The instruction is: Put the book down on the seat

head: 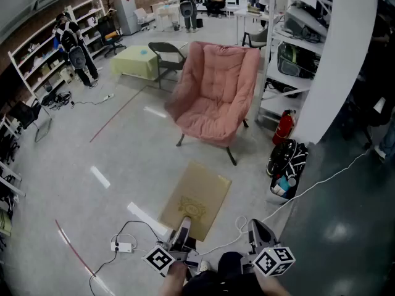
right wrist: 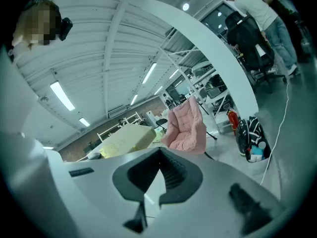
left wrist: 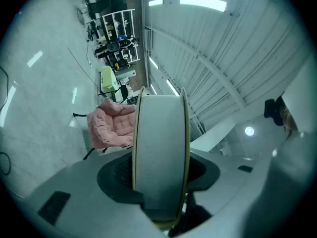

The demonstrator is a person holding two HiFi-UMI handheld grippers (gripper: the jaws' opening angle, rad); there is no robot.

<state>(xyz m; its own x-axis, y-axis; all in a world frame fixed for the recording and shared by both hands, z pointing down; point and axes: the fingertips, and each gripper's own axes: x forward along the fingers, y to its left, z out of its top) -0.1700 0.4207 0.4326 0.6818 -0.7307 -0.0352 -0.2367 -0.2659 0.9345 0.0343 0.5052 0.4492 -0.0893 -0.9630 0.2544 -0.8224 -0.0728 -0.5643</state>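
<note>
Pointing lengthwise toward the chair (head: 216, 97), the book (head: 196, 199) hangs cover-up above the floor, its near edge clamped by the level left gripper (head: 183, 228). The right gripper (head: 256, 230) dips slightly, jaws together, empty.

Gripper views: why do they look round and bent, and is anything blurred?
Left gripper view: a wide-angle circle with black corners; the book looms close and soft, with the chair small behind it. Right gripper view: the ceiling beams bow and the light strips glare. Head view: lights reflect off the floor.
</note>
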